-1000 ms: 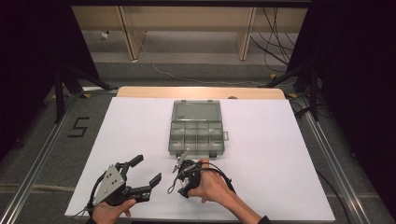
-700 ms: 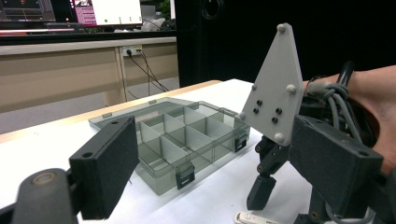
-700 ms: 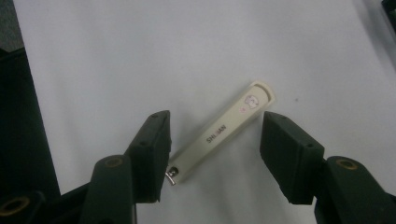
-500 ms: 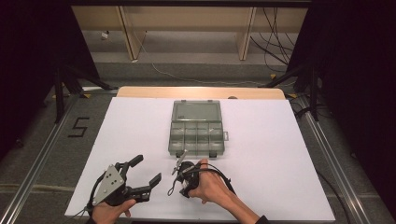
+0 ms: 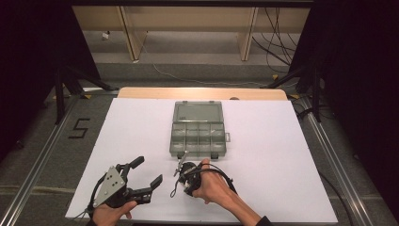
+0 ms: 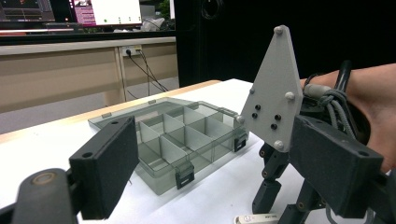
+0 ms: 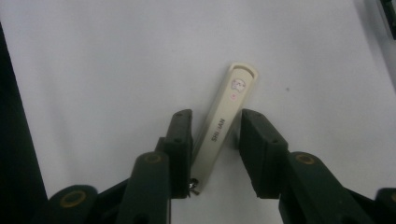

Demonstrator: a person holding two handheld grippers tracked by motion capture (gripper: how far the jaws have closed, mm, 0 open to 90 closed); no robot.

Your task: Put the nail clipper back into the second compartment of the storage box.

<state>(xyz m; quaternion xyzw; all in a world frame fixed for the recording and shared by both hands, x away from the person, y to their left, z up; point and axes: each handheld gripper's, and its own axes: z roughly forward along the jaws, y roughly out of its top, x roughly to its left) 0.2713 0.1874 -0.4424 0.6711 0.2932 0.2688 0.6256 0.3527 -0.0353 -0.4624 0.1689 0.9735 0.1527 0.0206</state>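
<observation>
Left tool (image 5: pixel 145 172) rests on the white tabletop (image 5: pixel 282 155), jaws spread, empty. Right tool (image 7: pixel 215 140), largely masked by the hand from above, has been closing around a cream nail clipper (image 7: pixel 223 125) lying flat; left pad touching, right contact unclear.

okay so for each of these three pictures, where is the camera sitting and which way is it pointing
High view: above the person's side, looking forward and down on the white table; shows both hands, left claw, right claw.
Left gripper view: on the left claw, looking level across the table at the compartment box and right claw.
Right gripper view: on the right claw, looking down at a nail clipper between its closing jaws.
Shared: high and left views both show the box.
</observation>
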